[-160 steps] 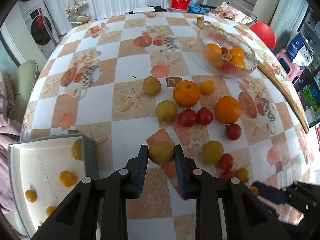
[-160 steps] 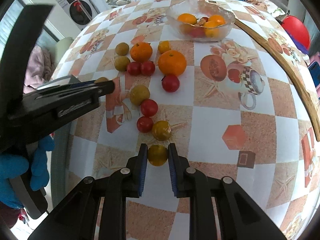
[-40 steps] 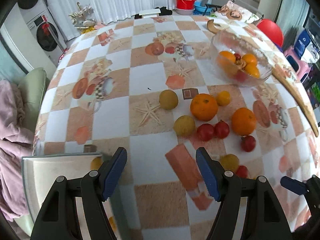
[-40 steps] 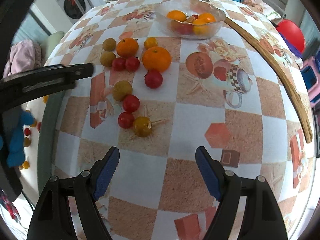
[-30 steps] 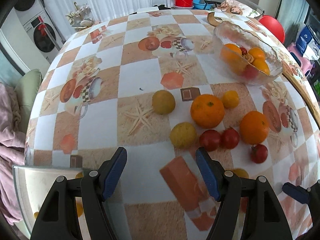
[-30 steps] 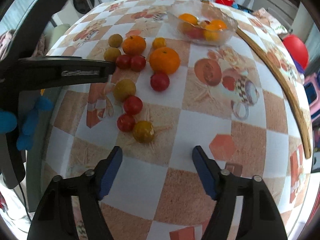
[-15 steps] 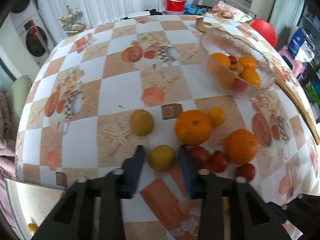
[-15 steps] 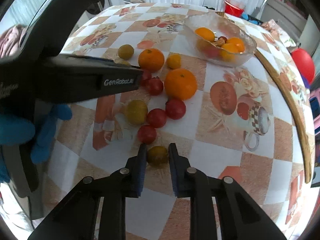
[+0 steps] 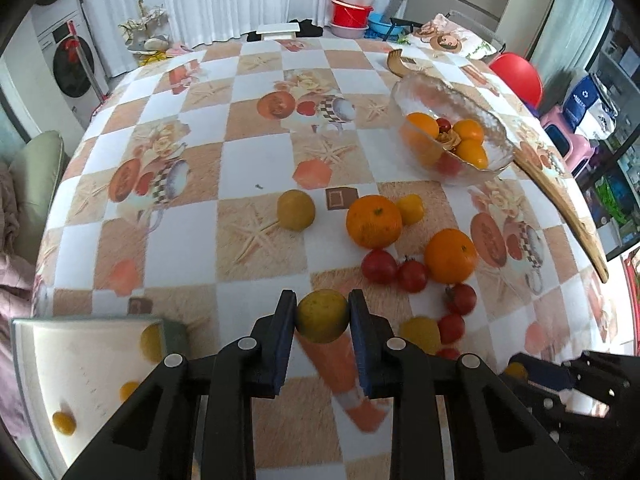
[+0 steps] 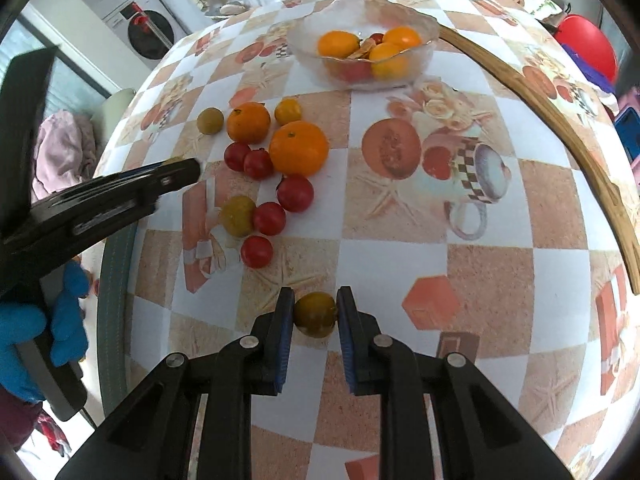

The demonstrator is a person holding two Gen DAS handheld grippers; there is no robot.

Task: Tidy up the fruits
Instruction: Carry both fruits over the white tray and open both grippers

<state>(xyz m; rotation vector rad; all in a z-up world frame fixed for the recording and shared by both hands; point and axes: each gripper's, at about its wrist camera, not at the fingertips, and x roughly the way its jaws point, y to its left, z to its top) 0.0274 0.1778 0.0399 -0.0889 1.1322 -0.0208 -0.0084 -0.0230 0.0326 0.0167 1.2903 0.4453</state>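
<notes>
My left gripper (image 9: 322,316) is shut on a yellow-green fruit (image 9: 322,315), held just above the checked tablecloth. To its lower left lies a grey tray (image 9: 24,344) with several small yellow fruits. My right gripper (image 10: 315,314) is shut on a small dark yellow tomato (image 10: 315,314) near the table's front. Two oranges (image 9: 373,221) (image 9: 451,256), several red tomatoes (image 9: 379,266) and yellow fruits (image 9: 296,209) lie loose on the table. In the right wrist view the left gripper's black finger (image 10: 176,174) reaches in from the left.
A glass bowl (image 9: 412,88) with oranges and tomatoes stands at the far right. A curved wooden strip (image 9: 560,200) runs along the table's right edge. A person's blue-gloved hand (image 10: 24,328) grips the left tool. Chairs, buckets and a washing machine surround the table.
Both grippers went from wide open to shut, the left on the yellow-green fruit, the right on the small dark yellow tomato. Both have since drawn back a little with their fruit.
</notes>
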